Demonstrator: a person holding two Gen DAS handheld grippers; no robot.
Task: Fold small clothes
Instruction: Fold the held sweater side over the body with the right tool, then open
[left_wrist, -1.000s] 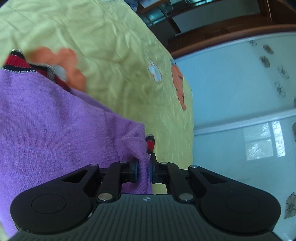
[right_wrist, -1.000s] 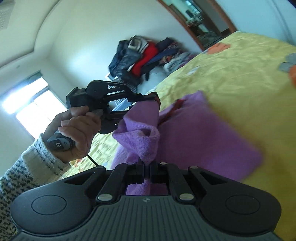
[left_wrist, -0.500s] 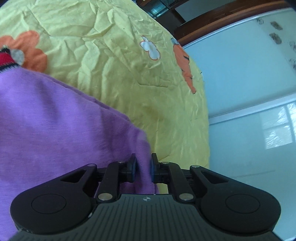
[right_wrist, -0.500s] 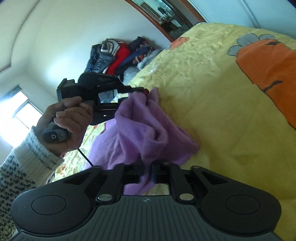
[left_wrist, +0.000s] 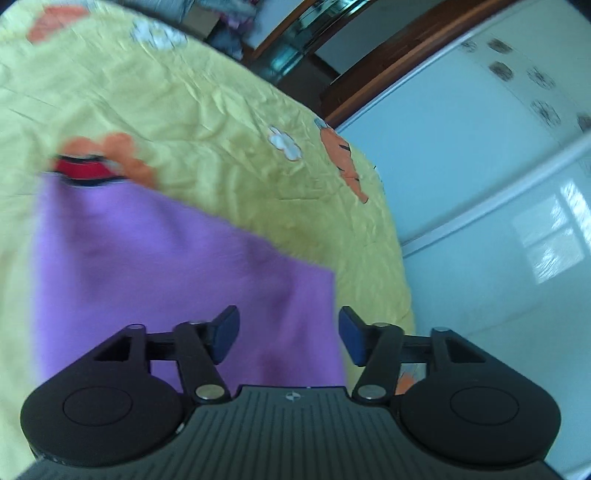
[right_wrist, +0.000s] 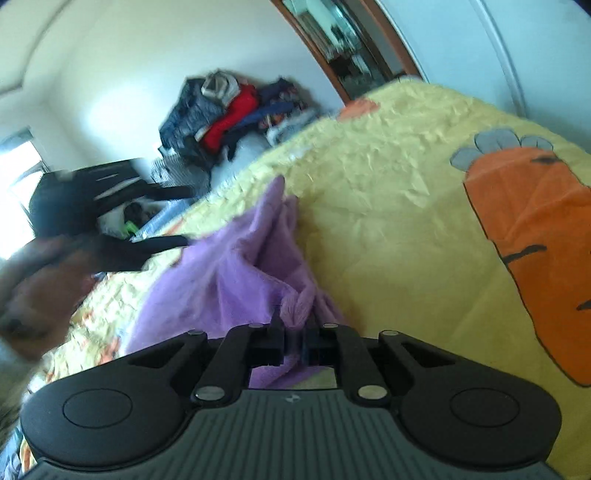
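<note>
A small purple knitted garment (left_wrist: 166, 258) with a red, dark-striped collar (left_wrist: 85, 171) lies flat on the yellow bedspread (left_wrist: 207, 122). My left gripper (left_wrist: 288, 328) hovers over its near right corner with its jaws opening; the cloth lies below them and no pad presses on it. In the right wrist view the same garment (right_wrist: 229, 273) rises in a bunched fold. My right gripper (right_wrist: 297, 332) is closing, and its pads pinch that bunch of purple cloth. The left gripper (right_wrist: 110, 206) shows there as a blurred black shape, held by a hand (right_wrist: 37, 288).
The bedspread carries printed carrots (right_wrist: 535, 251) and flowers (left_wrist: 284, 142). A heap of dark and red clothes (right_wrist: 229, 114) sits at the bed's far end. Pale blue wardrobe doors (left_wrist: 498, 221) stand just beyond the bed's right edge (left_wrist: 399, 258).
My left gripper has let go of the purple corner, spread its jaws wide and pulled back. The garment has dropped flat. My right gripper has come lower, still pinching cloth.
</note>
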